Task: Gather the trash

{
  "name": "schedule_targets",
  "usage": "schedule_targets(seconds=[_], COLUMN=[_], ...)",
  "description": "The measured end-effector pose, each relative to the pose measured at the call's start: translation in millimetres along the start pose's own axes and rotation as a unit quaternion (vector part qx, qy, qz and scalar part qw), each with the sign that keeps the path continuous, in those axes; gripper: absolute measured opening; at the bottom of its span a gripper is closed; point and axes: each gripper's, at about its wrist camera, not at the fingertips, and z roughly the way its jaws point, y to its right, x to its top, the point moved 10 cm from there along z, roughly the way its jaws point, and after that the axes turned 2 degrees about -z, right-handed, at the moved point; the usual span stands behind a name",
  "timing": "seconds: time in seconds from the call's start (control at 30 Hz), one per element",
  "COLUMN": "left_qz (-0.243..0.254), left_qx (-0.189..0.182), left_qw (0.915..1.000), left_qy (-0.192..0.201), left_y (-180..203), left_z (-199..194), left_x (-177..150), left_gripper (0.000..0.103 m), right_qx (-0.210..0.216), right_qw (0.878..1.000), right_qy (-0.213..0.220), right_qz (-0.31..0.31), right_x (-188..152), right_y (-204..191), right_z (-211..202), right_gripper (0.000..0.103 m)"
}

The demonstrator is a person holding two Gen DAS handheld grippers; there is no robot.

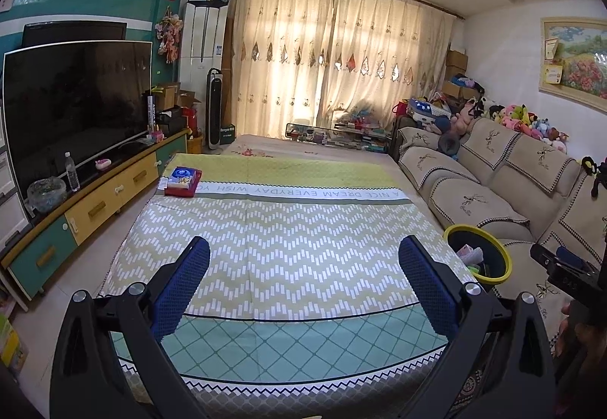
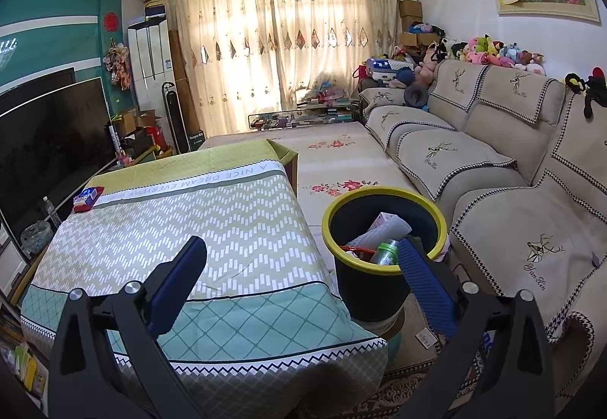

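Both tongs, left (image 1: pixel 303 267) and right (image 2: pixel 303 267), stand wide apart and hold nothing, over a worktop (image 1: pixel 303 248) draped in a green, white and teal zigzag cloth. Room, large to small: cream curtains (image 1: pixel 341 58) across the far wall, beige sofa (image 2: pixel 493 172) on the right with plush toys along its back, dark television (image 1: pixel 76 104) on a teal-and-yellow cabinet at left. Trash bin (image 2: pixel 383 255), black with yellow rim, sits between worktop and sofa, with a green bottle (image 2: pixel 385 251) and wrappers inside; a red tissue box (image 1: pixel 183 181) lies at the worktop's far left corner.
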Motion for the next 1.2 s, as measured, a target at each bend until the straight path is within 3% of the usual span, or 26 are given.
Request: schedule_targets(seconds=[1.2], left_qz=[0.009], left_qx=[-0.008], left_qw=[0.9998], left_qy=[-0.013], left_y=[14], left_z=[10], left_x=[-7], left_gripper=[0.098], right_qx=[0.000], right_qw=[1.000], right_qy=[-0.011], right_qz=[0.006], right_x=[-11], right_y=[-1], right_z=[8], right_gripper=[0.096])
